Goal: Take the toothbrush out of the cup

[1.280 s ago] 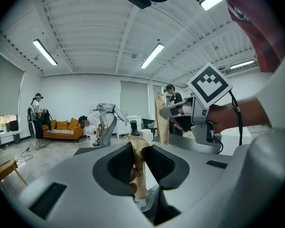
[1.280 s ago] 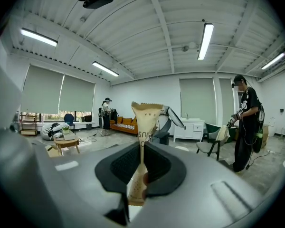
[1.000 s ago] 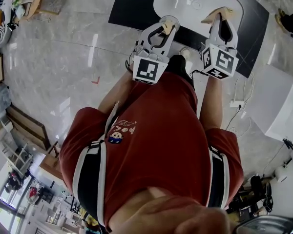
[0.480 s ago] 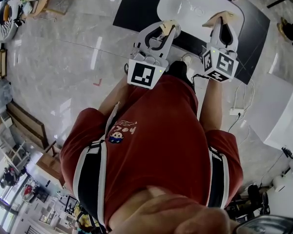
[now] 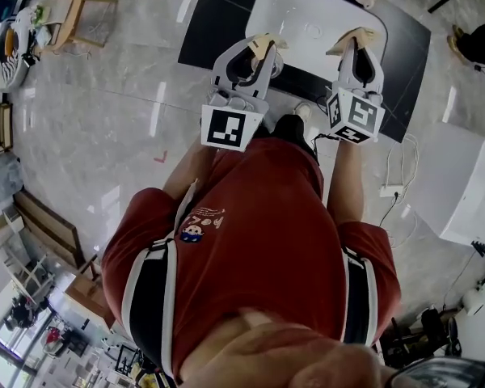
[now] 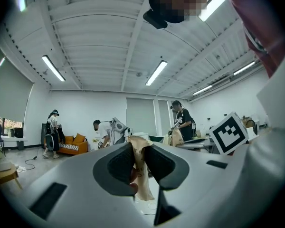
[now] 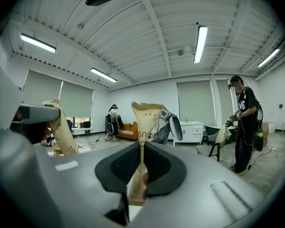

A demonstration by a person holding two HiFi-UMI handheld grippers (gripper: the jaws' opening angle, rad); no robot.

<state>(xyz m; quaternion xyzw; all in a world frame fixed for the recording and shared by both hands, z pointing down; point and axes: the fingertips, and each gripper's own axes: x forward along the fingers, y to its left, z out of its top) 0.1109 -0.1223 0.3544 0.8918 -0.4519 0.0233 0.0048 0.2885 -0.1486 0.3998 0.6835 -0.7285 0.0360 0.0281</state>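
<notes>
No cup or toothbrush shows in any view. My left gripper [image 5: 261,45] [image 6: 138,161] is held level in front of the person's chest, shut on a crumpled tan paper packet [image 6: 142,177]. My right gripper [image 5: 358,39] [image 7: 141,164] is beside it, shut on a flat tan paper packet [image 7: 146,114] that stands up between the pads. In the right gripper view the left gripper's packet [image 7: 62,129] appears at the left. The right gripper's marker cube [image 6: 230,133] shows in the left gripper view.
Below the grippers stands a white table [image 5: 307,18] on a black mat [image 5: 214,14]. A white block [image 5: 469,188] and a cable with a power strip [image 5: 390,172] lie at the right. Other people work by an orange sofa [image 6: 71,145] and tables across the room.
My left gripper has risen a little with its packet still in it. The right gripper has stayed where it was, still shut on its packet.
</notes>
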